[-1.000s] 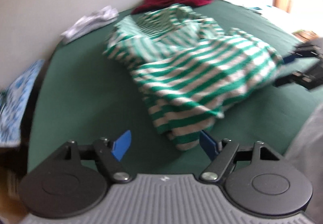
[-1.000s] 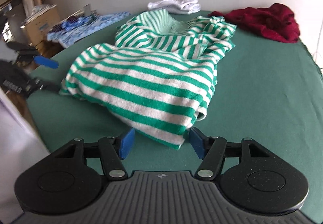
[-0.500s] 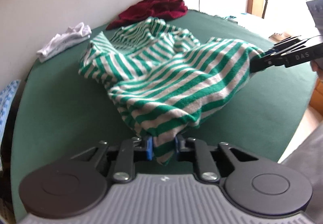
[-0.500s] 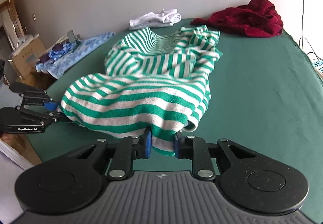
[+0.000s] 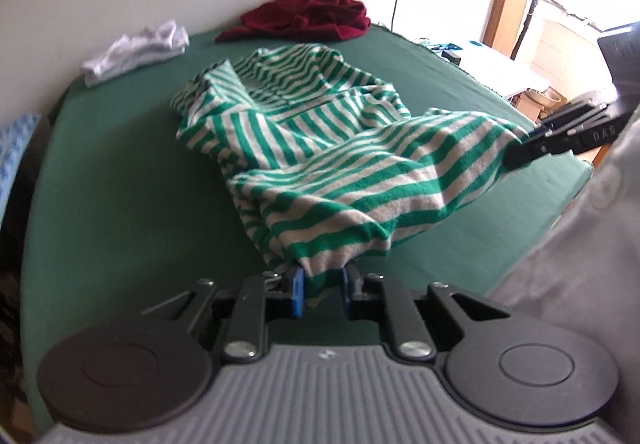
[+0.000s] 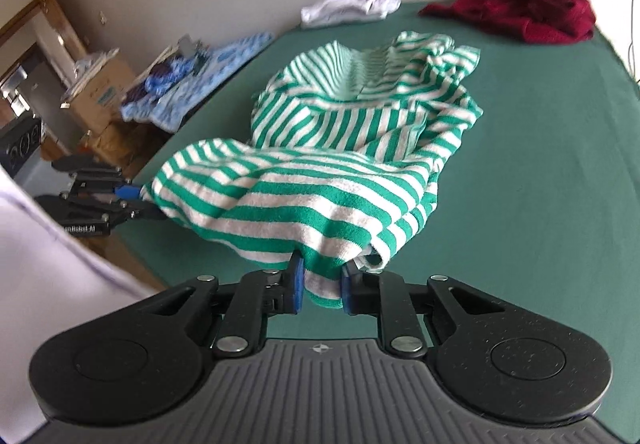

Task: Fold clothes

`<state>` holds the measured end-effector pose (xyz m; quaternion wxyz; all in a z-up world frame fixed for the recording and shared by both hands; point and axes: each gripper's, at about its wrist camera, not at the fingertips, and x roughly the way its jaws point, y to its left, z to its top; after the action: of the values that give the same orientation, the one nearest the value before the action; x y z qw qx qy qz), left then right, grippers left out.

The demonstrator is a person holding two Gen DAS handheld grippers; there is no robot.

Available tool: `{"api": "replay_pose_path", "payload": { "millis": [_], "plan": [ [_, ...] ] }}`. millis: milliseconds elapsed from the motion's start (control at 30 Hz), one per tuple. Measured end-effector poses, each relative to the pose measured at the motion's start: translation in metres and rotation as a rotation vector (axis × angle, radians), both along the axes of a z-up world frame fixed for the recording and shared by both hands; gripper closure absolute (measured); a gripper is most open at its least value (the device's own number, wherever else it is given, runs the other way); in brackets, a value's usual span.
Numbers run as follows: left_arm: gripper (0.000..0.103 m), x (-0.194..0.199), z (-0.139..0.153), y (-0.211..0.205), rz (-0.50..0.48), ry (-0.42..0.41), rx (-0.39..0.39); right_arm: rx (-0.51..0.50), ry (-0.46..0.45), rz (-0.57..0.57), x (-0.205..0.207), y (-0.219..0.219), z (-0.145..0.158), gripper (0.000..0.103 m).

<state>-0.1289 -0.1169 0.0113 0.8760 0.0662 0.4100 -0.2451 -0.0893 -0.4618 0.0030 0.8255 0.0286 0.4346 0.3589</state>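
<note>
Left wrist view: left gripper (image 5: 322,290) pinches a near corner of the striped garment (image 5: 320,148).
Right gripper (image 6: 320,290): clamped on the other near corner.
Garment: near edge lifted, far part rumpled on green table (image 6: 540,172).
Progress: not neatly folded.

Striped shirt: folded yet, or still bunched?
Still bunched. The striped shirt lies crumpled on the green table, its near edge lifted by both tongs, left and right.

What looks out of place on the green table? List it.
Only the striped garment looks askew: bunched and twisted, near edge lifted between the left gripper and right gripper. The red garment and white garment lie crumpled, unfolded.
</note>
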Motion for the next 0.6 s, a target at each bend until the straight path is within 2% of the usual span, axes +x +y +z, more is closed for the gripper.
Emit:
{"api": "replay_pose_path", "payload": {
  "millis": [133,333,467,600],
  "plan": [
    [0.09,0.007,0.004,0.002,0.051,0.038,-0.054,0.039,0.049,-0.007,0.009,-0.004,0.006,0.087],
    [0.09,0.061,0.028,0.007,0.165,-0.019,-0.141,0.165,0.075,-0.12,0.062,-0.01,0.019,0.088],
    [0.09,0.11,0.031,0.003,0.241,-0.017,-0.141,0.262,0.127,-0.211,0.105,-0.013,0.015,0.088],
    [0.083,0.15,0.012,-0.001,0.311,0.001,-0.095,0.321,0.15,-0.311,0.145,-0.013,0.002,0.084]
  ]
}}
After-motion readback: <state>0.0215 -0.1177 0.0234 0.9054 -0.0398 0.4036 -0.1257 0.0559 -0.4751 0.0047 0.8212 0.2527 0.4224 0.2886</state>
